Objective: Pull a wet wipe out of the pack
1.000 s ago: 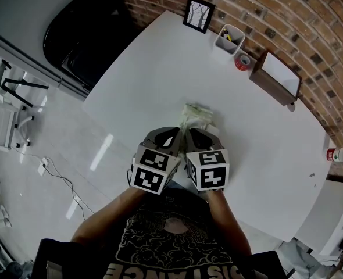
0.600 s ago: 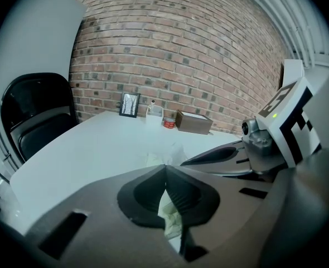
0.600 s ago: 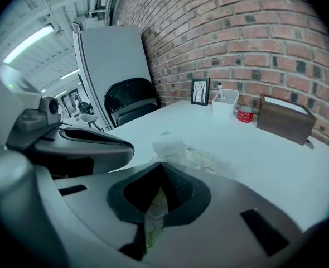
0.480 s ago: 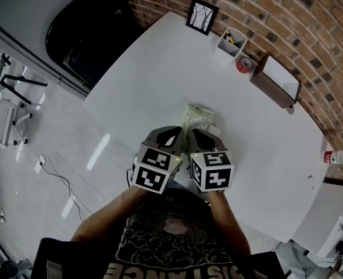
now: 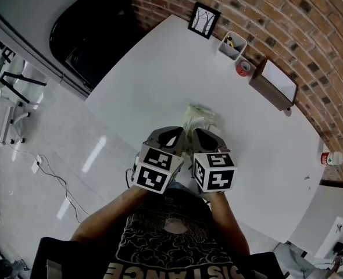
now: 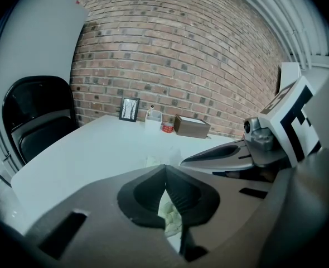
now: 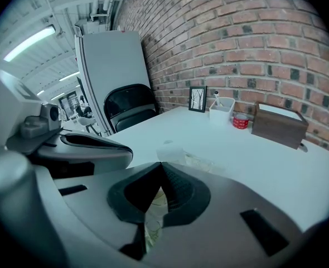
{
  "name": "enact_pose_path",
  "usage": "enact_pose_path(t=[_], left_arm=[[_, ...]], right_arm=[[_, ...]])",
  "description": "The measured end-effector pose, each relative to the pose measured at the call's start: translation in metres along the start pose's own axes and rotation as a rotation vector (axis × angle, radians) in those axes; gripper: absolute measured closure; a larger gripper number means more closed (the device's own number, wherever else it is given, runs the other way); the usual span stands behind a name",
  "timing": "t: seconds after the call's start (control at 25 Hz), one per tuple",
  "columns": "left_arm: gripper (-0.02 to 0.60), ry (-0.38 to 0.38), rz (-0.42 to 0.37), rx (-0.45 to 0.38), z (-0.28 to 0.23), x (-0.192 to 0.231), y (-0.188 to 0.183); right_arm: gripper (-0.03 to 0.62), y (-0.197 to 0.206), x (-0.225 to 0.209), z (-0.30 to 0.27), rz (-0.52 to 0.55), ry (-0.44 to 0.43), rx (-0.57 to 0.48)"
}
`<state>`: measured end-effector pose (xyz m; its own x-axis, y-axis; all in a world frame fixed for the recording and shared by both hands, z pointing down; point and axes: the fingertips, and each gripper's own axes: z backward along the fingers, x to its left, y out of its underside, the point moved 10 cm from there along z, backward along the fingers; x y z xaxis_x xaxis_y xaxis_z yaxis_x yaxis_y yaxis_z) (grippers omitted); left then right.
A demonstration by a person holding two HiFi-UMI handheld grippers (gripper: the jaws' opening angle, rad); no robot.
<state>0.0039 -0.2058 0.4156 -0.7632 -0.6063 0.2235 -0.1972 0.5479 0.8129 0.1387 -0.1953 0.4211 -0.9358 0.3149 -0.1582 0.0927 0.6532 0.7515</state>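
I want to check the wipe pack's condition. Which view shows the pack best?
Head view: the wet wipe pack lies on the table, seen from above, only its near end hidden. Left gripper view shows a sliver between the jaws; right gripper view shows its far end.

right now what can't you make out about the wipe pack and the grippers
Wet wipe pack, near end: head view, under left gripper and right gripper.
Its opening, any wipe out: gripper views, own jaws cover most of it.
Pinched or not: jaws meet at tips, contact hidden.
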Motion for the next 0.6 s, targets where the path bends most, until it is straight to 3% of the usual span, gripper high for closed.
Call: enact_pose_path(t=[0.6], left_arm=[[0.569, 0.033, -0.018, -0.025, 0.014, -0.007, -0.002]], right_arm=[[0.577, -0.013, 0.01, 0.027, 0.019, 0.047, -0.083]])
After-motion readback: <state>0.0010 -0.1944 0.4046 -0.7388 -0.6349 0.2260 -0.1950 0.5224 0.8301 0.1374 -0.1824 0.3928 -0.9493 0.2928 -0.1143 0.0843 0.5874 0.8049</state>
